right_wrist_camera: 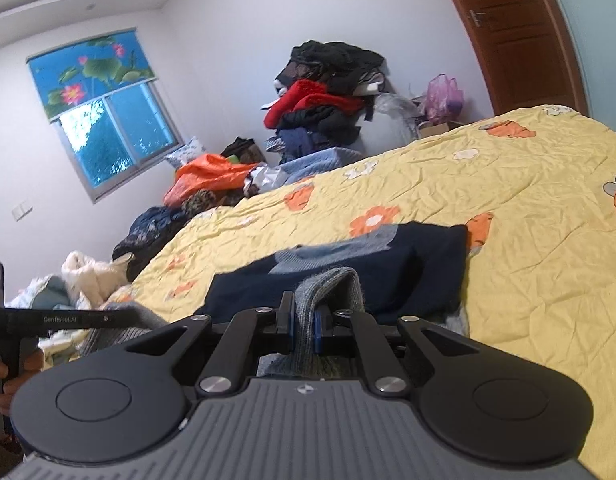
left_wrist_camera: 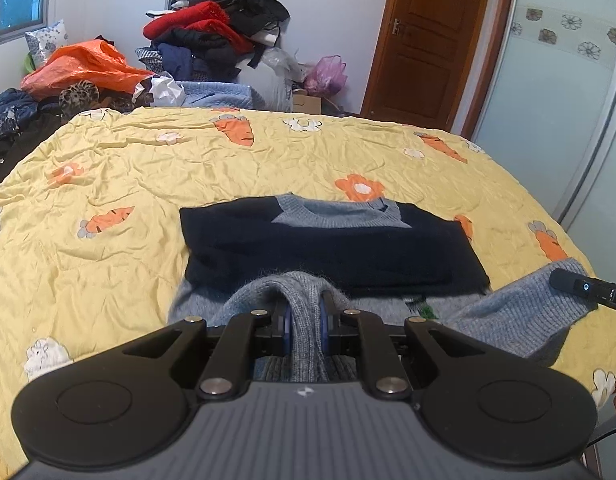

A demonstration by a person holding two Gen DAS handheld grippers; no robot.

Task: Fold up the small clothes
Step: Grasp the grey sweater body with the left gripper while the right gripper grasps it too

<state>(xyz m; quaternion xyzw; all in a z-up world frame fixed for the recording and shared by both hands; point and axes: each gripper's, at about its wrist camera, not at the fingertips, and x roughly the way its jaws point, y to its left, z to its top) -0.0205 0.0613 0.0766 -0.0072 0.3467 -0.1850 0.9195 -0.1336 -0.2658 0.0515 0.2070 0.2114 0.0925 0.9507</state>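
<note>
A small navy and grey-blue knit sweater (left_wrist_camera: pixel 332 248) lies on the yellow bedspread (left_wrist_camera: pixel 127 176), collar away from me, sleeves folded across its chest. My left gripper (left_wrist_camera: pixel 305 316) is shut on the grey ribbed bottom hem (left_wrist_camera: pixel 299 292) at the left side and lifts it off the bed. My right gripper (right_wrist_camera: pixel 303 320) is shut on the same hem (right_wrist_camera: pixel 332 292) at the right side, above the navy part of the sweater (right_wrist_camera: pixel 388 268). The right gripper's body shows at the right edge of the left wrist view (left_wrist_camera: pixel 588 290); the left gripper's body shows at the left of the right wrist view (right_wrist_camera: pixel 67 318).
A tall heap of dark and red clothes (left_wrist_camera: pixel 219 28) and an orange plastic bag (left_wrist_camera: pixel 87 66) stand beyond the bed's far edge. A brown door (left_wrist_camera: pixel 432 36) is at the back right. More clothes (right_wrist_camera: pixel 91 276) lie beside the bed's left side.
</note>
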